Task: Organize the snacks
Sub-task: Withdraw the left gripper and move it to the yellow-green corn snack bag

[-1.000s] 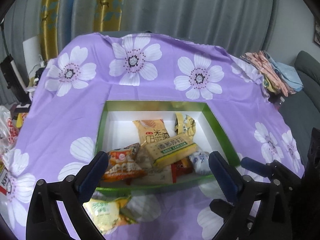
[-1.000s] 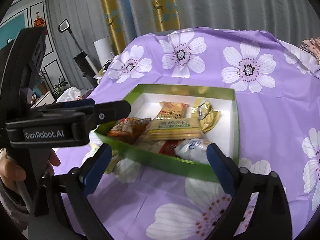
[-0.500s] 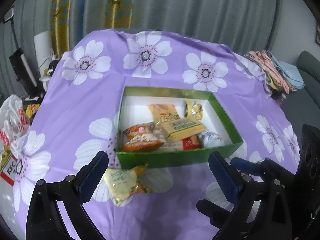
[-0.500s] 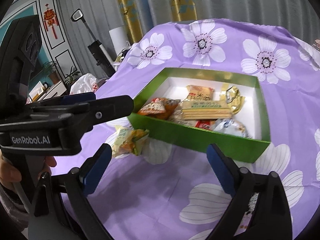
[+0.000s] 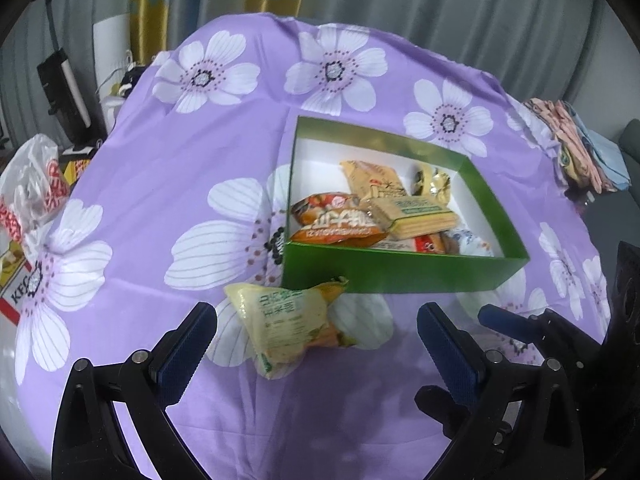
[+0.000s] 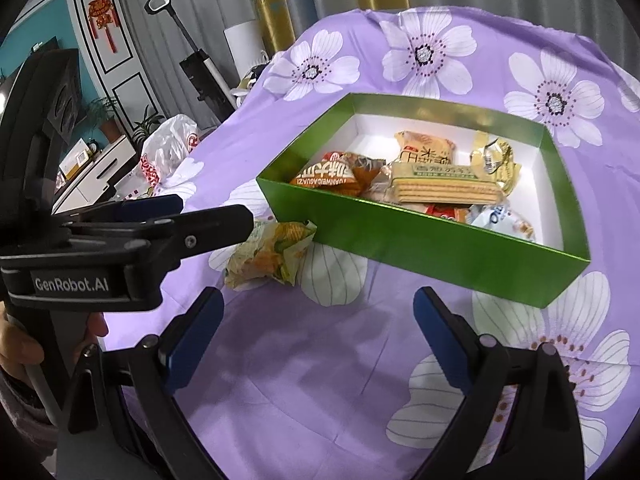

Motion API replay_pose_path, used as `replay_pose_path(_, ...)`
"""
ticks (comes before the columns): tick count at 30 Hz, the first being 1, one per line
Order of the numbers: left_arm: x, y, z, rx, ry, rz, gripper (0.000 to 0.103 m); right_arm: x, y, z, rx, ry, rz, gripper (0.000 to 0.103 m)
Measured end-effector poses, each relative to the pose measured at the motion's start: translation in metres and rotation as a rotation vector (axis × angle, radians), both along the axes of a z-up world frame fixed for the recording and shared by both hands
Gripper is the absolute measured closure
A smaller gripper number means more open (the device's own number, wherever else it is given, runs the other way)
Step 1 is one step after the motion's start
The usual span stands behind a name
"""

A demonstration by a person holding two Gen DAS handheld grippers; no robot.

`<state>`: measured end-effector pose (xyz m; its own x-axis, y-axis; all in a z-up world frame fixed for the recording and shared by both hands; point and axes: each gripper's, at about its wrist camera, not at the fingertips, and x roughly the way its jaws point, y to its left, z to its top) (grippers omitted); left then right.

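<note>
A green box [image 5: 404,276] [image 6: 440,246] with a white floor sits on the purple flowered cloth and holds several wrapped snacks, among them an orange packet [image 5: 336,226] [image 6: 328,174] and a wafer pack [image 5: 416,216] [image 6: 444,188]. One yellow-green snack packet [image 5: 284,320] [image 6: 272,254] lies loose on the cloth by the box's near left corner. My left gripper [image 5: 316,344] is open just short of that packet, which lies ahead between the fingers. My right gripper [image 6: 316,328] is open over bare cloth, right of the packet. The left tool's fingers [image 6: 216,220] cross the right wrist view.
The table's edge drops off at the left, where a plastic bag [image 5: 32,188] [image 6: 168,148] and boxes sit below. Folded cloths [image 5: 576,148] lie at the far right. A hand [image 6: 20,348] holds the left tool. Curtains hang behind the table.
Both grippers have drawn back from the box and shifted left. The loose yellow-green packet now lies ahead between the left fingers. Both stay open and empty.
</note>
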<state>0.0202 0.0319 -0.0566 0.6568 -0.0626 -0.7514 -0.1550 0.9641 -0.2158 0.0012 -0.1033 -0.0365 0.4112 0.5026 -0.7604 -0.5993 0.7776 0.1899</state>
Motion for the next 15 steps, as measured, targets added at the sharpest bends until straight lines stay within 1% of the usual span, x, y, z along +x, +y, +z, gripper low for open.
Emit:
replay_pose_path(6,0.004,0.008,-0.012,-0.019,0.022,0.004,0.003,0.005,0.010,-0.016,-0.012,0.035,0.025,0.006)
replay_pose_path(10,0.004,0.025,-0.023,-0.072,0.032,0.020,0.003,0.009,0.015,-0.028,-0.012,0.059,0.046,0.006)
replay_pose_path(15,0.005,0.039,-0.044,-0.135,0.088,0.033,0.003,0.016,0.023,-0.042,-0.017,0.089,0.064,0.006)
